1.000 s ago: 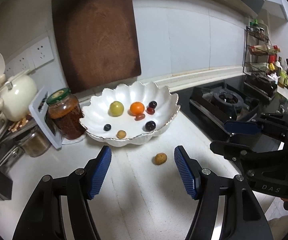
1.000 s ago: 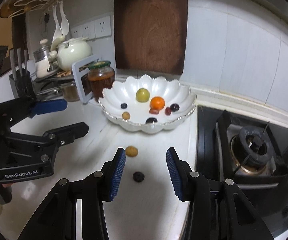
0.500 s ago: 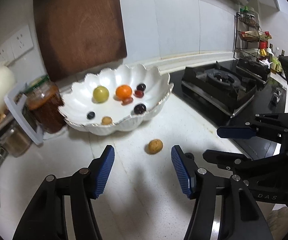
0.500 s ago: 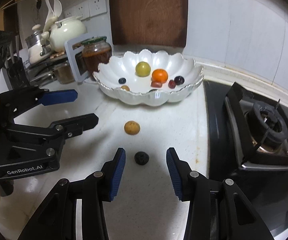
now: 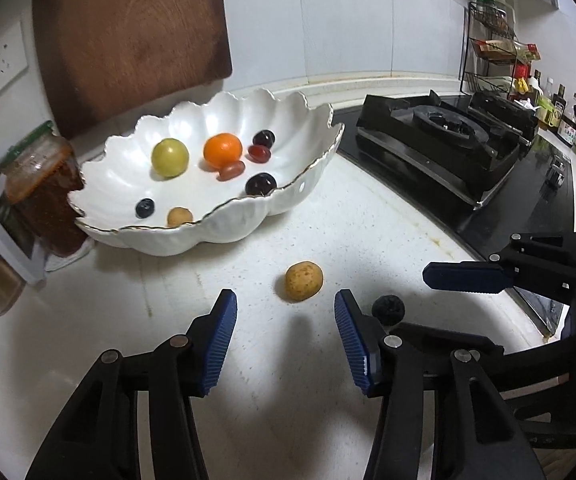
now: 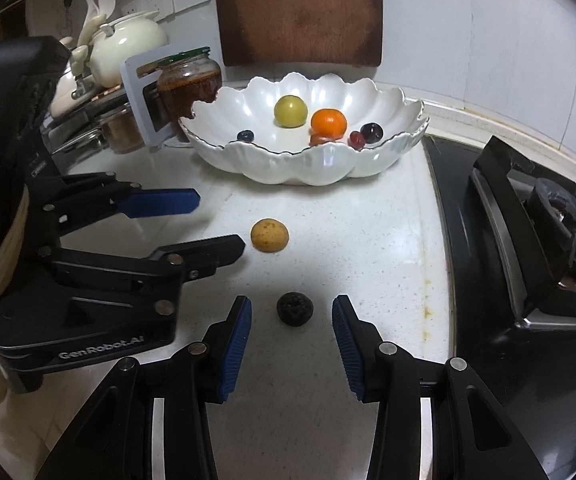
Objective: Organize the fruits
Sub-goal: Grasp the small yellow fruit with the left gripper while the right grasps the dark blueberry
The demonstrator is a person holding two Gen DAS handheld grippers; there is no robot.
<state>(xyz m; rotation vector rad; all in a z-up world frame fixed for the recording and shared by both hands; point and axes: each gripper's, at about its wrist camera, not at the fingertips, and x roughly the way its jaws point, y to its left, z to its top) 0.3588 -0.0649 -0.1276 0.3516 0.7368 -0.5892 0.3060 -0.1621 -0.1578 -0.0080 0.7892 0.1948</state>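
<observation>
1. The left gripper [image 5: 284, 320] tilts down toward the white surface [image 5: 248, 400], its jaws closing with nothing yet between them; the tan fruit [image 5: 304, 281] lies just ahead of the tips.
2. The right gripper [image 6: 291, 322] tilts down likewise, partly open and empty, its pads flanking the dark wrinkled fruit [image 6: 295, 308] without touching.
3. The scalloped bowl [image 6: 308, 168] (already holding several fruits) stands beyond, a sauce jar [image 5: 44, 188] beside it, the stove [image 6: 528, 240] to the right.
4. Both loose fruits are roundish, showing no clear long axis.
</observation>
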